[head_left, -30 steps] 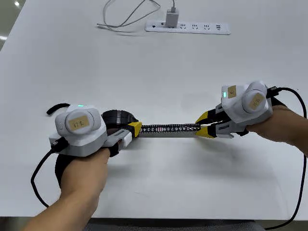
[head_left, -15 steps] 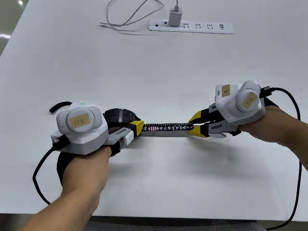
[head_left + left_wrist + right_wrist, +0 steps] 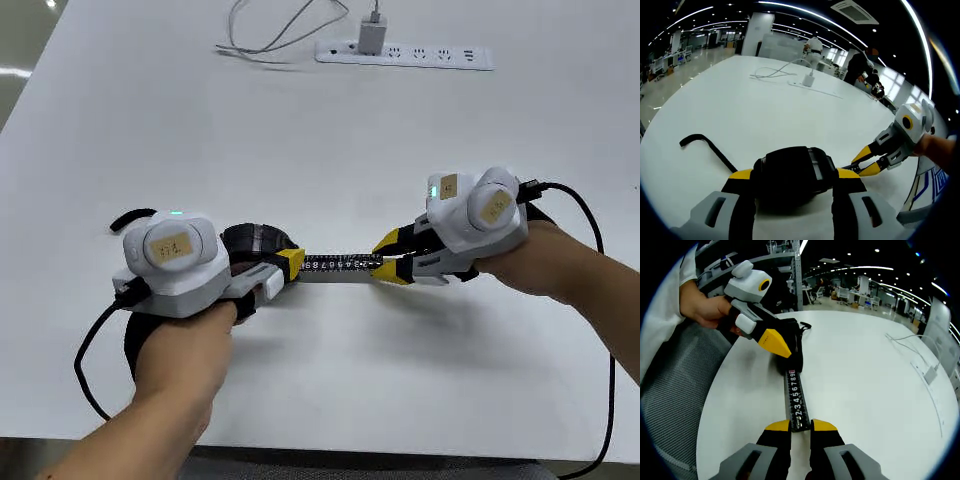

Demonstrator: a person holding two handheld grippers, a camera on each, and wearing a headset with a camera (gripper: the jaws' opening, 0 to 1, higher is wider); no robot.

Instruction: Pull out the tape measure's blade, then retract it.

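A black tape measure case (image 3: pixel 258 243) rests on the white table (image 3: pixel 330 130), with my left gripper (image 3: pixel 281 268) shut around it; in the left gripper view the case (image 3: pixel 792 175) sits between the yellow-tipped fingers (image 3: pixel 740 176). A short length of black blade (image 3: pixel 340 264) with white numbers runs from the case to my right gripper (image 3: pixel 388 256), which is shut on the blade's end. In the right gripper view the blade (image 3: pixel 794 400) leads from the gripper (image 3: pixel 800 427) up to the case (image 3: pixel 791 345). The case's black wrist strap (image 3: pixel 707 146) lies on the table to the left.
A white power strip (image 3: pixel 405 55) with a plugged-in charger (image 3: pixel 372 36) and a looped white cable (image 3: pixel 275 30) lies at the table's far edge. Black cables trail from both grippers toward the near table edge (image 3: pixel 340 440). People stand in the background (image 3: pixel 855 65).
My right gripper has moved left toward the case, and the exposed length of blade has grown shorter. The left gripper and case have stayed in place.
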